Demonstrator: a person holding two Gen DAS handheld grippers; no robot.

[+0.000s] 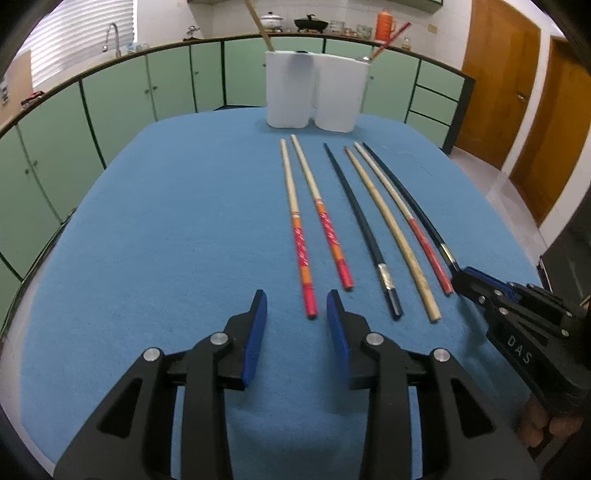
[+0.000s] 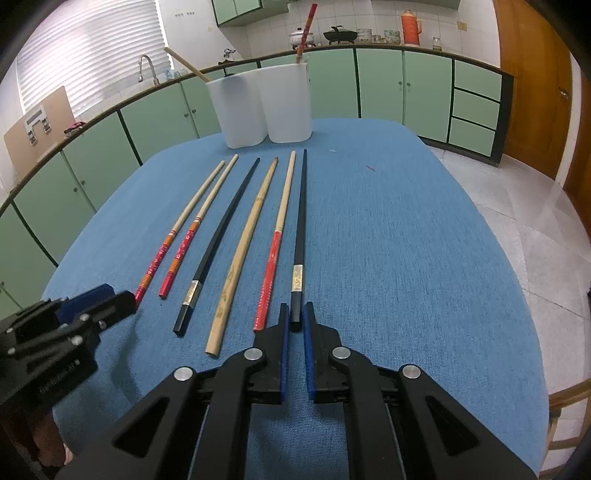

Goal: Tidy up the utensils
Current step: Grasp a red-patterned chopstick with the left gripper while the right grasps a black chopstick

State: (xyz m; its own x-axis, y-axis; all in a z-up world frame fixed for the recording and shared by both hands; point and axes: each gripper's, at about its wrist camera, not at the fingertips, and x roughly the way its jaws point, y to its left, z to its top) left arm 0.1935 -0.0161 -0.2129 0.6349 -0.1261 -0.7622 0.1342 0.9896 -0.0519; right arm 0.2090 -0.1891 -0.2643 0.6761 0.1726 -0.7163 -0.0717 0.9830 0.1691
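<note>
Six chopsticks lie side by side on the blue tablecloth (image 1: 147, 221). From the left they are two red-and-orange ones (image 1: 297, 229) (image 1: 327, 221), a black one (image 1: 364, 229), a bamboo one (image 1: 391, 229), a red-handled one (image 1: 410, 218) and a second black one (image 1: 413, 206). My left gripper (image 1: 296, 299) is open, and the near end of the leftmost red-and-orange chopstick lies loose between its fingertips. My right gripper (image 2: 295, 306) is shut on the near end of the rightmost black chopstick (image 2: 300, 221), which rests on the cloth. Behind stand two white holders (image 1: 290, 90) (image 1: 338, 94), each with a chopstick in it.
The table's right edge drops to a tiled floor (image 2: 517, 206). A wooden chair (image 2: 569, 398) shows at the near right. Green cabinets (image 1: 110, 103) and a counter with pots and an orange flask (image 2: 410, 27) run along the back. Wooden doors (image 1: 498, 74) stand at the right.
</note>
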